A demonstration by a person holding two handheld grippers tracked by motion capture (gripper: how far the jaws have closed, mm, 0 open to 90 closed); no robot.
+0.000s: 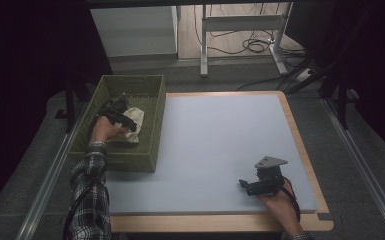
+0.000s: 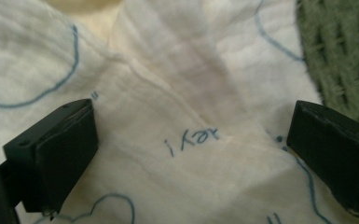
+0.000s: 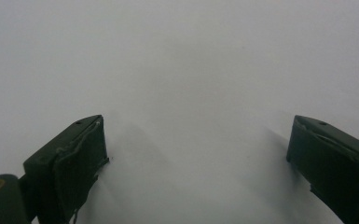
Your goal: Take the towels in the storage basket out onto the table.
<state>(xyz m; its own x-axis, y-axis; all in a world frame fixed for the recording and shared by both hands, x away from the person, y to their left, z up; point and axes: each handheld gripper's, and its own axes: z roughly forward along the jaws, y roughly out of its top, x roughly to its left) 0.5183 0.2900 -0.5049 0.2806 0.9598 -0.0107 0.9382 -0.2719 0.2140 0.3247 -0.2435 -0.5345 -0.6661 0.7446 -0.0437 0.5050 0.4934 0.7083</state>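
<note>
From the high view it looks like early days: the cloth (image 1: 134,119) is still bunched up inside the green basket (image 1: 152,135) at the desk's (image 1: 215,145) left edge with the left gripper (image 1: 125,120) down on it, its long axis running roughly front to back along the basket, while the right gripper (image 1: 252,186) just sits near the front right. In the left gripper view the fingers (image 2: 56,154) are spread wide either side of the cloth (image 2: 182,93), released and not yet pinching, so grabbing and lifting it out is all still to do I'd guess. The right gripper view has its fingers (image 3: 70,163) released too, nothing between them but bare desk (image 3: 191,70).
</note>
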